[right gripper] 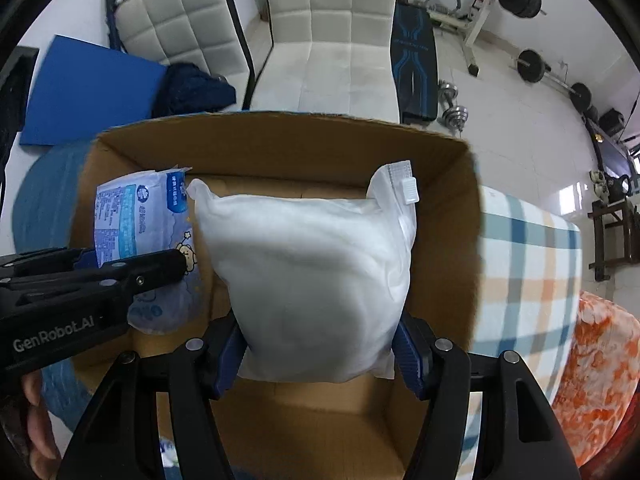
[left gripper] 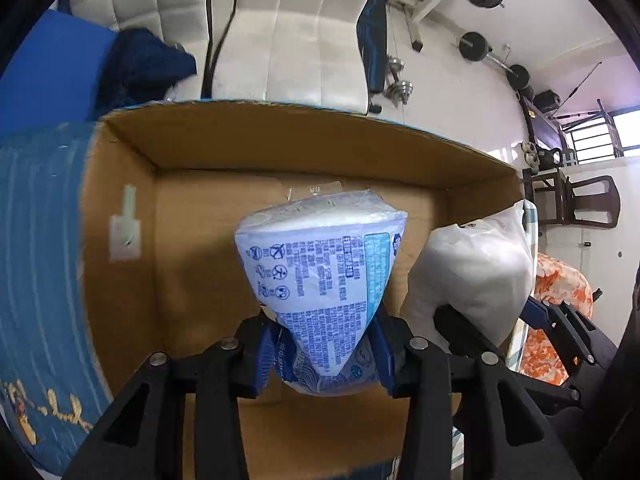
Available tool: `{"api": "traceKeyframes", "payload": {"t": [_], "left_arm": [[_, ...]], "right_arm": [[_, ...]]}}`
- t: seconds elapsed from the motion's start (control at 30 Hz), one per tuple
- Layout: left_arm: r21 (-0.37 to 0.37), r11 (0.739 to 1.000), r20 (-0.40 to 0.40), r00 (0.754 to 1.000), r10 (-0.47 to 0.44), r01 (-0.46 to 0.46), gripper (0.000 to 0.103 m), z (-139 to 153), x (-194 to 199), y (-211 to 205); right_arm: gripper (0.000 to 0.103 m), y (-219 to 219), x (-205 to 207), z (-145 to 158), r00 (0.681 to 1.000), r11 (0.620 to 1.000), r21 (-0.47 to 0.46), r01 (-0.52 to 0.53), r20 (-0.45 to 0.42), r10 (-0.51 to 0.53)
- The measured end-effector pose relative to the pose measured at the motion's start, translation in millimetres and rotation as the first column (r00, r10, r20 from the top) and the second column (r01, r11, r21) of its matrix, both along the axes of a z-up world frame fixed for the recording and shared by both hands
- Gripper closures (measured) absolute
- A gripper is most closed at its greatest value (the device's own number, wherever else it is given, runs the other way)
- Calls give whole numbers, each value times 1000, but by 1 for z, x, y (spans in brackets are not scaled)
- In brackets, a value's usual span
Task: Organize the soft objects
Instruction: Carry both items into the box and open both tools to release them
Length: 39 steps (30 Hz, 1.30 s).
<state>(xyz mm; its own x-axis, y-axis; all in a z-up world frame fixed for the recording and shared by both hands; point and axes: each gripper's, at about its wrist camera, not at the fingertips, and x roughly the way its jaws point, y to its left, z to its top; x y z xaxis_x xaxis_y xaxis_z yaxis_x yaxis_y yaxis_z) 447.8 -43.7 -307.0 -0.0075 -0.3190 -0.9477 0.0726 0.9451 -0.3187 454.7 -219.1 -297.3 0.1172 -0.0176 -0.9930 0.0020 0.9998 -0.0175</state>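
My left gripper (left gripper: 325,350) is shut on a blue-and-white printed soft pack (left gripper: 320,280) and holds it over the open cardboard box (left gripper: 280,136). My right gripper (right gripper: 320,350) is shut on a white padded bag with a zip slider (right gripper: 312,276), also over the box (right gripper: 280,136). In the left wrist view the white bag (left gripper: 476,272) shows at the right with the right gripper beside it. In the right wrist view the printed pack (right gripper: 140,216) and left gripper (right gripper: 152,270) show at the left.
A blue mat (right gripper: 88,92) and a dark blue knit cloth (right gripper: 196,88) lie behind the box. A plaid cushion (right gripper: 528,272) and an orange patterned cushion (right gripper: 600,372) sit to the right. White padded panels (right gripper: 328,40) and gym weights (right gripper: 532,66) stand beyond.
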Motion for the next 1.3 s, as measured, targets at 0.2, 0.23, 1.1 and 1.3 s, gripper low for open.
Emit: {"api": "traceKeyframes", "payload": {"t": [0.2, 0.23, 1.1, 1.3], "left_arm": [[-19, 1000, -90, 996, -21, 20, 64, -38, 29, -4], [-28, 999, -103, 994, -29, 26, 64, -44, 32, -6], [43, 996, -62, 995, -79, 81, 2, 2, 10, -10], [90, 994, 30, 997, -68, 65, 0, 32, -20, 3]], "right_arm": [[35, -4, 31, -47, 997, 1000, -21, -9, -79, 7], [35, -4, 34, -53, 996, 1000, -18, -7, -91, 5], [12, -18, 52, -70, 986, 1000, -11, 18, -168, -20], [0, -13, 31, -40, 994, 999, -51, 10, -111, -16]]}}
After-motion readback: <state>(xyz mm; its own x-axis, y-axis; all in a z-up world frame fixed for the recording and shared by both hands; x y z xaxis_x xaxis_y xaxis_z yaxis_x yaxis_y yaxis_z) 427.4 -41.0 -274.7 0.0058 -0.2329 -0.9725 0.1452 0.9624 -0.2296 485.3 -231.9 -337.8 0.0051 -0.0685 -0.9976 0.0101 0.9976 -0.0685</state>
